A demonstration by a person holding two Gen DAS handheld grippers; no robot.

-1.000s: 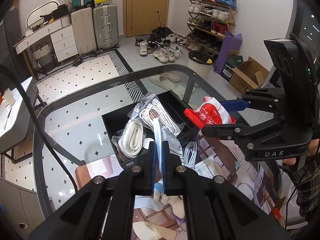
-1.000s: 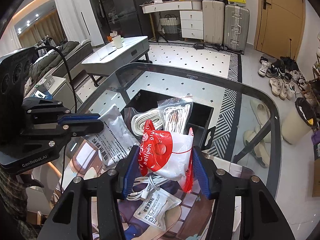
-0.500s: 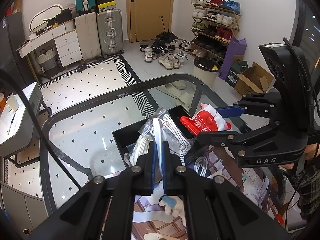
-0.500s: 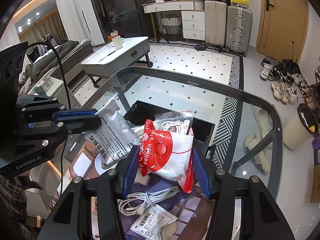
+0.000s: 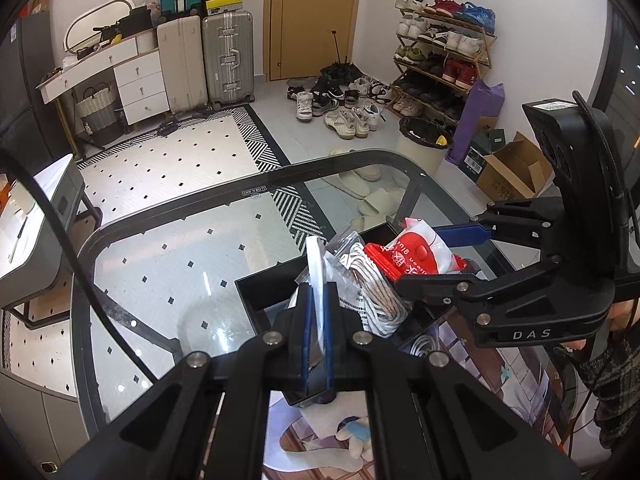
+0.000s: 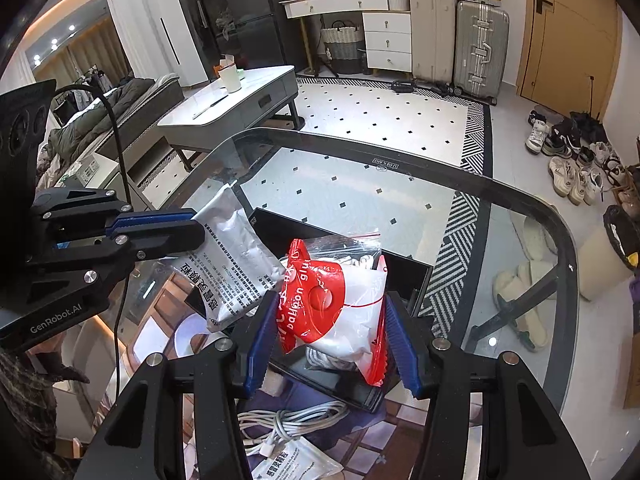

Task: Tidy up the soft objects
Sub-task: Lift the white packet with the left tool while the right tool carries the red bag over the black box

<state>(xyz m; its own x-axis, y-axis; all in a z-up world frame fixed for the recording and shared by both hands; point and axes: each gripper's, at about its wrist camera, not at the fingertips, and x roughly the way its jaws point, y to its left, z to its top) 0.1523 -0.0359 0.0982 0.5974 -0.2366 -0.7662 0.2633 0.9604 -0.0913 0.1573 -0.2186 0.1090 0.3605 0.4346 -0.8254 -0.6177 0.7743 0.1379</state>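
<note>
While both packets are hanging above the black bin (image 6: 404, 276), the sorting is sitting roughly midway.
The right gripper (image 6: 332, 344) is clamping the red-and-white pouch (image 6: 336, 304), the left gripper (image 5: 318, 320) is pinching the silver sachet (image 6: 228, 268); bagged cords (image 5: 368, 292) are lying inside the bin, while a cable (image 6: 288, 424) and another sachet (image 6: 296, 462) are waiting just beside it.

The left claw (image 5: 317, 320) pinches a silver pouch (image 5: 316, 276) edge-on above the black bin (image 5: 260, 288).

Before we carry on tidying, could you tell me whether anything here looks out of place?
A loose white cable and a silver sachet lie on the table outside the black box; nothing looks spilled or damaged.
</note>
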